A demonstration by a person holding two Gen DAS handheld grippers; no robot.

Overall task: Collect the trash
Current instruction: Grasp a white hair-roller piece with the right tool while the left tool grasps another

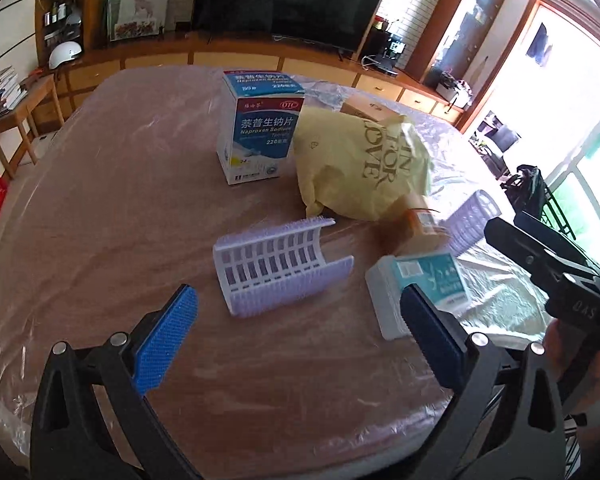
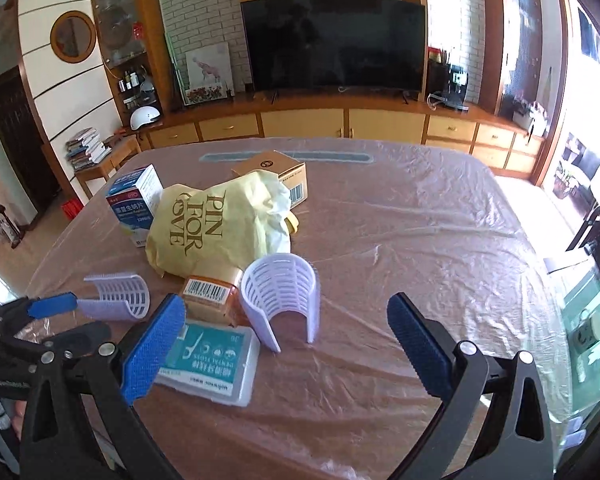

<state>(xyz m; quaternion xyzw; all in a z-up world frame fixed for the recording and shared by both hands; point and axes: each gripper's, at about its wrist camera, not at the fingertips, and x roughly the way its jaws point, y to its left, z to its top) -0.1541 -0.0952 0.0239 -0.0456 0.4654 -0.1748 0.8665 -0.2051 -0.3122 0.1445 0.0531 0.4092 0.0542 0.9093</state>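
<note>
Hidden and unclear parts: the brown carton (image 2: 278, 174) lies mostly behind the crumpled yellow bag (image 2: 216, 226); an amber bottle (image 2: 210, 294) shows only its barcoded side under the bag's near edge, blurred in the left wrist view. The dental-floss box (image 2: 214, 364) is partly covered by a blue pad.

Surface and room: a table (image 2: 420, 248) under wrinkled clear plastic sheeting; beyond it, wooden cabinets and a dark television (image 2: 334, 42).

Trash: a blue-and-white medicine box (image 1: 260, 128) stands upright just left of the bag. One lilac curved plastic piece (image 1: 278, 266) lies on its side ahead of the left gripper (image 1: 300, 330); a second (image 2: 282, 294) stands arched beside the bottle, ahead of the right gripper (image 2: 286, 344).

Jaws: both grippers stand wide apart with nothing between the pads.

Open room: the table's right half is bare up to its edge.
</note>
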